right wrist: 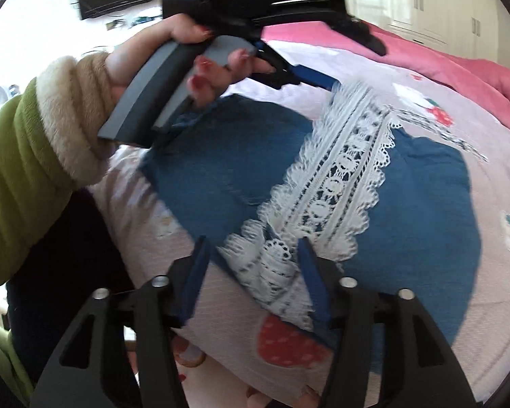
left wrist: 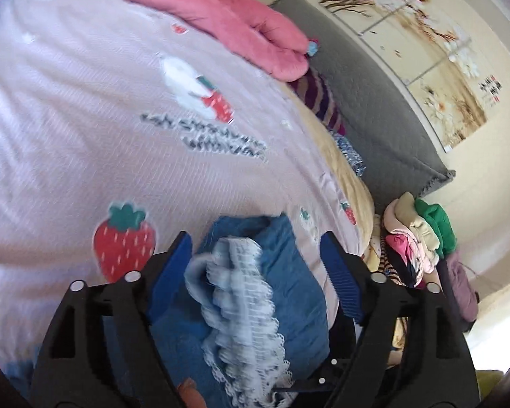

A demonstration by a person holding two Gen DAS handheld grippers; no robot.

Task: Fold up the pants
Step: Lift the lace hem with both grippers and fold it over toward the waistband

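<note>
The blue pants (right wrist: 408, 210) lie on a bed's strawberry-print sheet (left wrist: 85, 119), with a pink blanket (left wrist: 193, 6) beyond them. Both the left hand-held gripper (left wrist: 255, 268) and the right hand-held gripper (right wrist: 251, 282) stand wide over the pants' lace trim (right wrist: 340, 176), gripping nothing. A clothes pile (left wrist: 421, 238) sits beside the bed.

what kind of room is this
Most likely a home bedroom. The blue pants lie on a bed with a strawberry-print cover, a grey padded headboard stands behind it, and white wardrobes line the wall.

The bed (right wrist: 486, 204), under a pale strawberry-print cover, carries folded blue pants (right wrist: 221, 176) with lace trim; a pink blanket (right wrist: 459, 78) lies behind.
</note>
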